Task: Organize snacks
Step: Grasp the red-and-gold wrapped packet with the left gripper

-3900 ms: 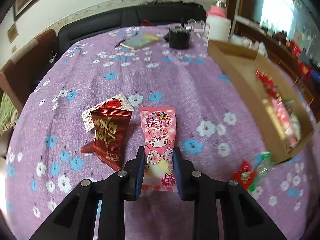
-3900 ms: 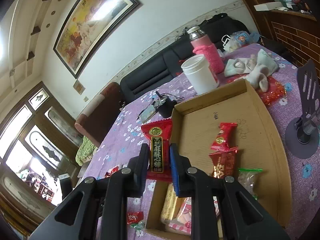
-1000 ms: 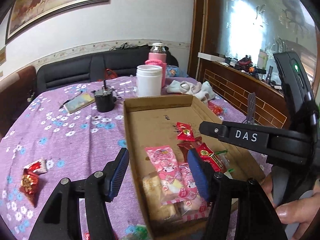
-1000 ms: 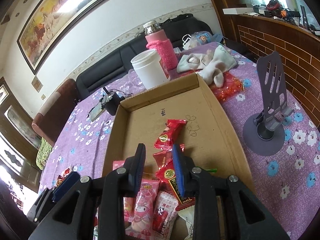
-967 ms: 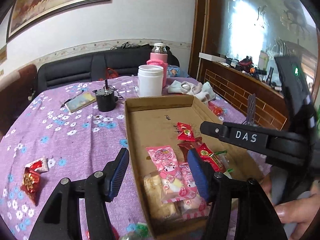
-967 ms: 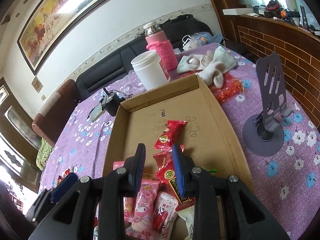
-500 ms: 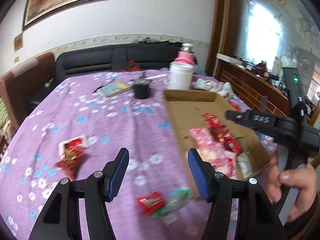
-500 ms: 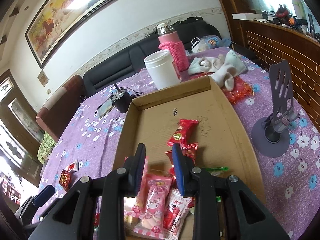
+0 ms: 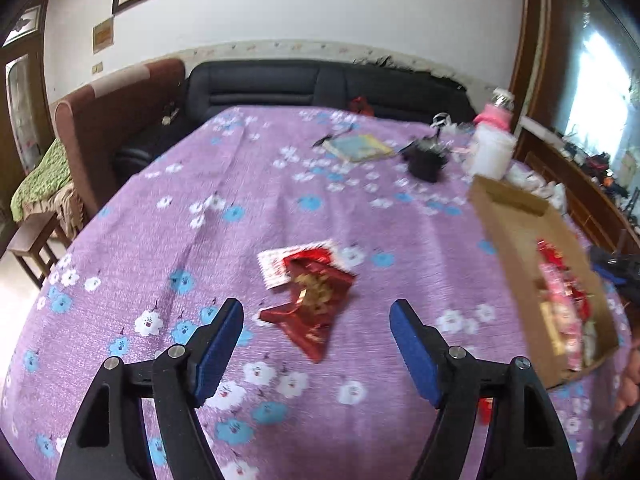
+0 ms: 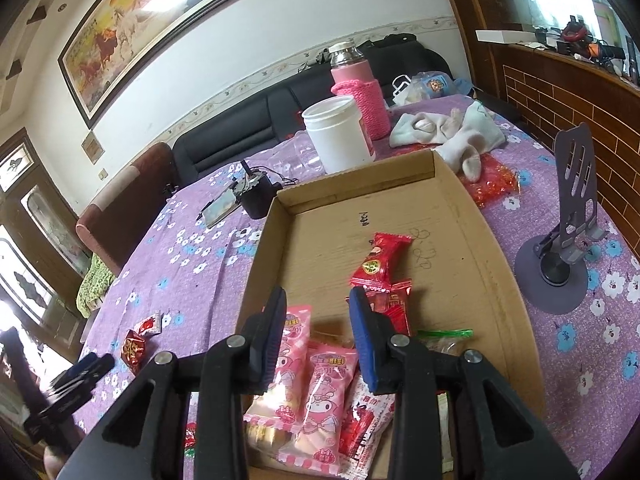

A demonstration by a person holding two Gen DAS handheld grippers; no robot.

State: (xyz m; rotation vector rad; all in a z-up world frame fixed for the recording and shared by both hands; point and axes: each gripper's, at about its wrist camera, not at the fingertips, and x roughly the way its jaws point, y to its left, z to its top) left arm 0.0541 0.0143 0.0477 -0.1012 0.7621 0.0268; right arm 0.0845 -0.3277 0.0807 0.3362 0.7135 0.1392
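left wrist view: the left tool (image 9: 316, 334), its jaws just widened and empty, hangs over the purple flowered table (image 9: 168, 240); a dark red foil snack packet (image 9: 314, 300) lies loose ahead between the jaws, untouched, still to be boxed. right wrist view: the right tool (image 10: 318, 334), slightly parted and holding nothing, hovers above the shallow brown cardboard box (image 10: 496, 272), where pink cartoon-print snack packs (image 10: 316, 384) already lie.

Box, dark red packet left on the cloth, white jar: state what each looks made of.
Box: brown corrugated cardboard, matte, with folded corner flaps and pen marks on its floor.
Dark red packet: probably glossy plastic or foil film; crinkled, shiny gold print, though blurred.
White jar: likely opaque plastic, smooth and slightly satin, with a ridged rim.
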